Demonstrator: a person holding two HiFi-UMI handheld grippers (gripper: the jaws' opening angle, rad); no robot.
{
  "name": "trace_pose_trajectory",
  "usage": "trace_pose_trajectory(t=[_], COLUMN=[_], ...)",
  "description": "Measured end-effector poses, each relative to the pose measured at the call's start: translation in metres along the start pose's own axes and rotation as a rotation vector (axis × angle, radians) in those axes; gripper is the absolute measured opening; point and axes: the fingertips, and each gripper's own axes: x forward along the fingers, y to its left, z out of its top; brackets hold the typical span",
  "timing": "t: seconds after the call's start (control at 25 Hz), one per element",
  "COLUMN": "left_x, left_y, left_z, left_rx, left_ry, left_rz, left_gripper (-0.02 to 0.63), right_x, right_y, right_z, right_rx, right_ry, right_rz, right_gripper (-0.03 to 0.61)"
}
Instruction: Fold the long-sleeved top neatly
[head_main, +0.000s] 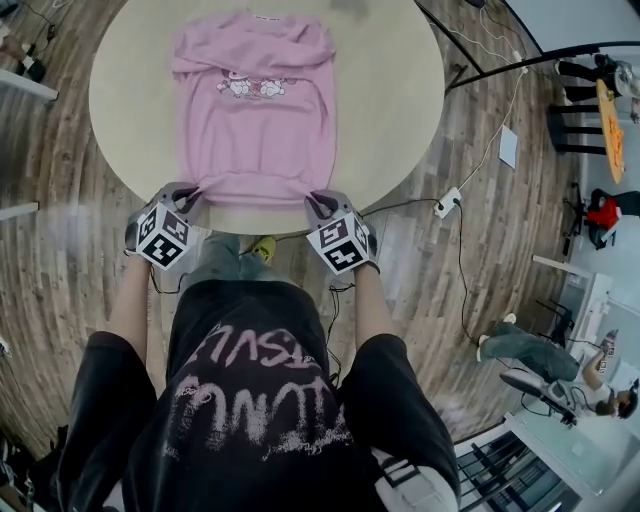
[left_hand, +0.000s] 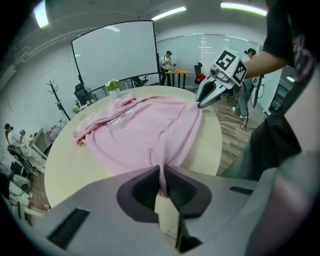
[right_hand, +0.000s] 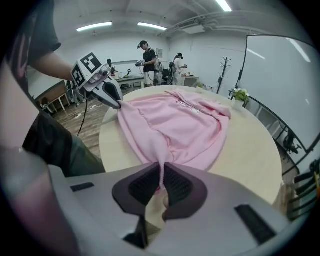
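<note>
A pink long-sleeved top (head_main: 255, 110) lies face up on the round beige table (head_main: 400, 90), sleeves folded in, hem toward the near edge. My left gripper (head_main: 190, 199) is shut on the hem's left corner, and pink cloth (left_hand: 161, 176) is pinched between its dark pads. My right gripper (head_main: 316, 203) is shut on the hem's right corner, where the fabric (right_hand: 161, 172) rises into the closed jaws. Each gripper view shows the other gripper, the right gripper (left_hand: 200, 103) and the left gripper (right_hand: 118, 104), holding its own corner.
The table's near edge (head_main: 250, 228) lies just beyond both grippers, with wooden floor (head_main: 420, 270) around it. A power strip (head_main: 447, 203) and cables lie on the floor at the right. People stand by tables (left_hand: 175, 72) at the back of the room.
</note>
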Motion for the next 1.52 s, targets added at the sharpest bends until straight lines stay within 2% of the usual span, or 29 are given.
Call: trace_pose_trajectory(t=[0.12,0.28,0.4,0.52,0.76,1.0,1.2,1.36,1.52], left_x=[-0.011,-0.021,-0.029,-0.04,-0.067,-0.079,-0.066,-0.049,-0.023], left_y=[-0.013,-0.042,-0.05,-0.037,0.019,0.104,0.167,0.217,0.265], left_z=[0.003,-0.012,-0.015,-0.002,0.041,0.087,0.122,0.142,0.152], left_rx=[0.011,0.005,-0.019,-0.049,-0.064,-0.056,-0.043,-0.075,-0.081], left_ry=[-0.006,-0.011,-0.032,-0.076,-0.157,-0.224,-0.238,-0.254,-0.235], left_rz=[-0.026,-0.077,-0.086,-0.065,-0.014,0.037,0.056,0.054,0.049], left_gripper=[0.032,0.031,0.032,0.032,0.031,0.032,0.032,0.031,0.032], right_x=[-0.016,-0.033,-0.046,-0.057,-0.071,-0.07,-0.051,-0.024,0.011], right_y=[0.007,0.033,0.033,0.019,-0.024,-0.083,-0.135,-0.176,-0.21], right_z=[-0.002,-0.017,-0.011,0.01,0.081,0.16,0.209,0.24,0.261], right_rx=[0.005,-0.001,0.02,0.022,-0.021,-0.027,-0.025,0.023,0.064], right_ry=[-0.007,0.002,-0.035,-0.084,-0.2,-0.296,-0.322,-0.333,-0.313], right_rz=[0.035,0.112,0.11,0.085,0.027,-0.024,-0.06,-0.081,-0.101], right_gripper=[0.032,0.032,0.032,0.032,0.032,0.032,0.032,0.034,0.034])
